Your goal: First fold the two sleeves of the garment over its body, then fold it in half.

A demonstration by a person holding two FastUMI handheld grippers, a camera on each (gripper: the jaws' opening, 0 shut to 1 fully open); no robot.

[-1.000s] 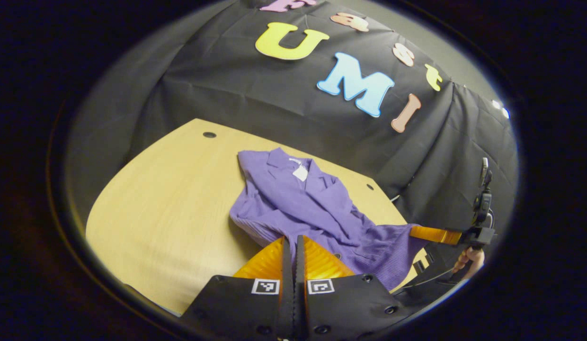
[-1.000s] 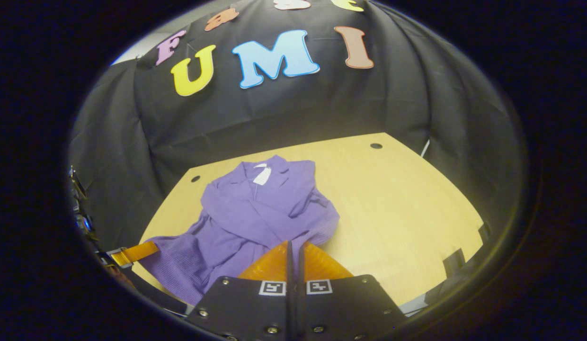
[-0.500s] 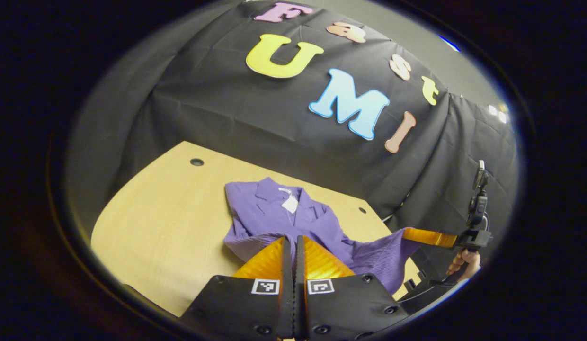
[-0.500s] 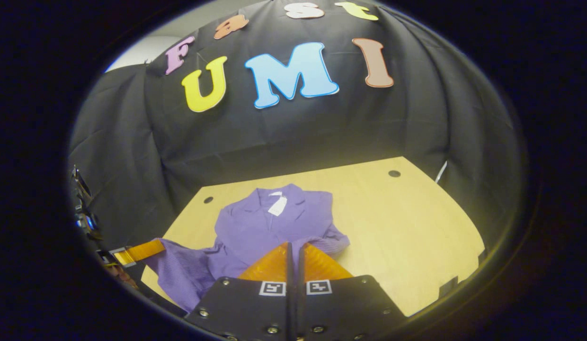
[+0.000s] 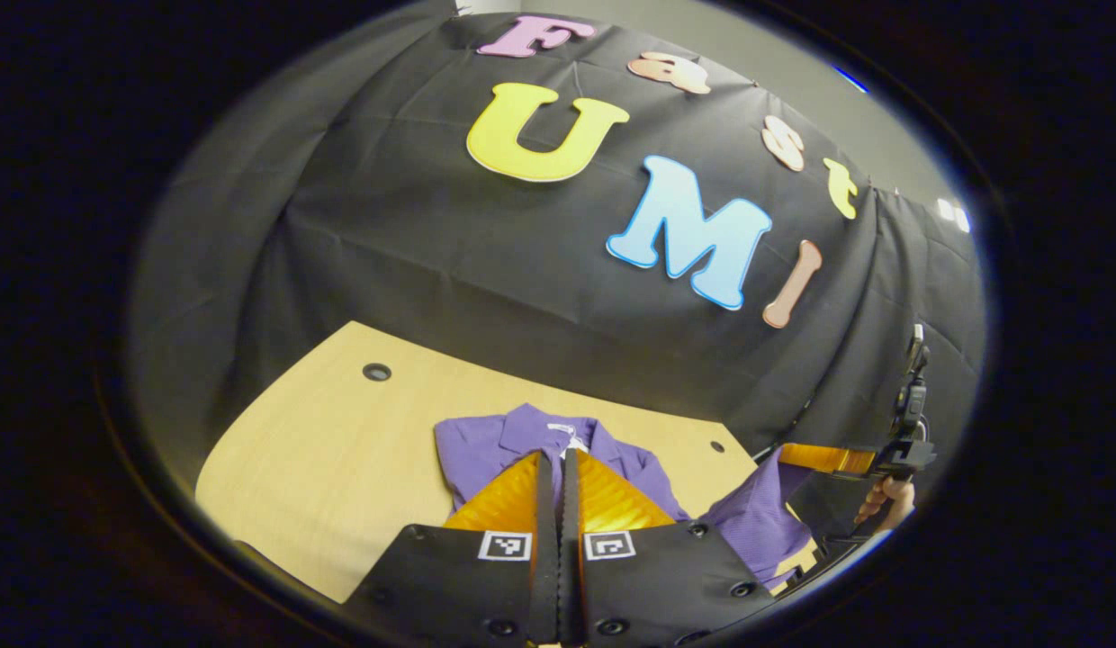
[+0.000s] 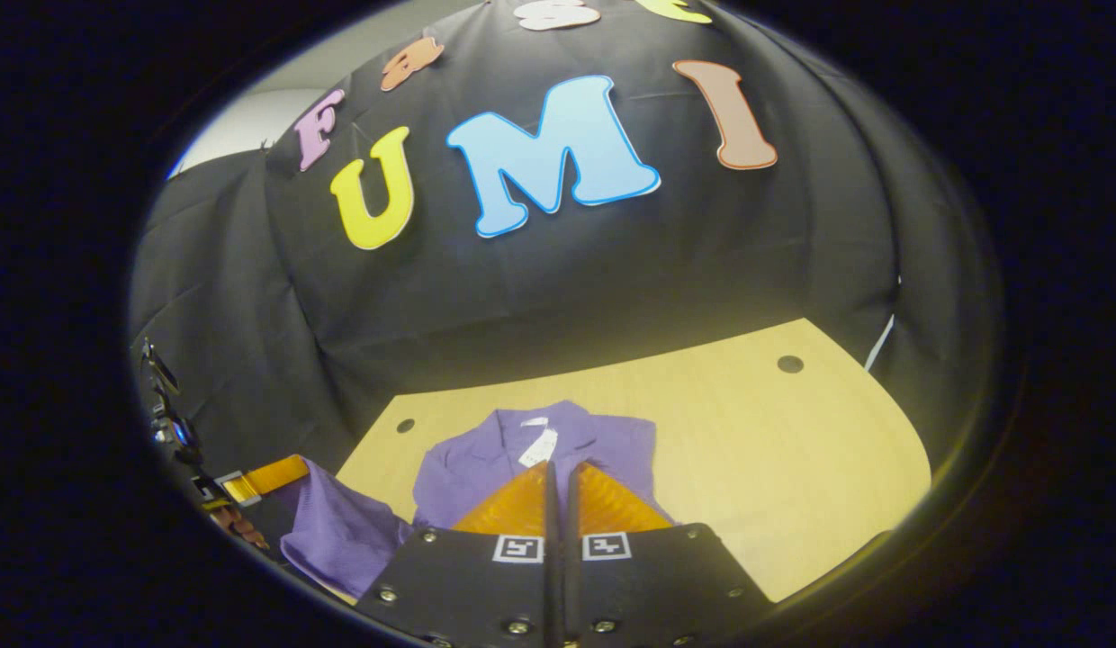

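Nearest, the left gripper (image 5: 559, 463) and right gripper (image 6: 559, 474) each show fingers pressed together, apparently pinching the near hem of the purple collared garment (image 6: 571, 443). The cloth hangs lifted from both, I'd judge so the hem can be carried toward the collar. Beyond, the collar end rests on the wooden table (image 6: 774, 450), its white tag (image 6: 542, 445) showing.

L gripper (image 5: 558, 468) raised, fingers pressed together, gap nil. R gripper (image 6: 558, 477) same, fingers together. In left gripper view R gripper sits far right, a hand (image 5: 886, 499) gripping its handle
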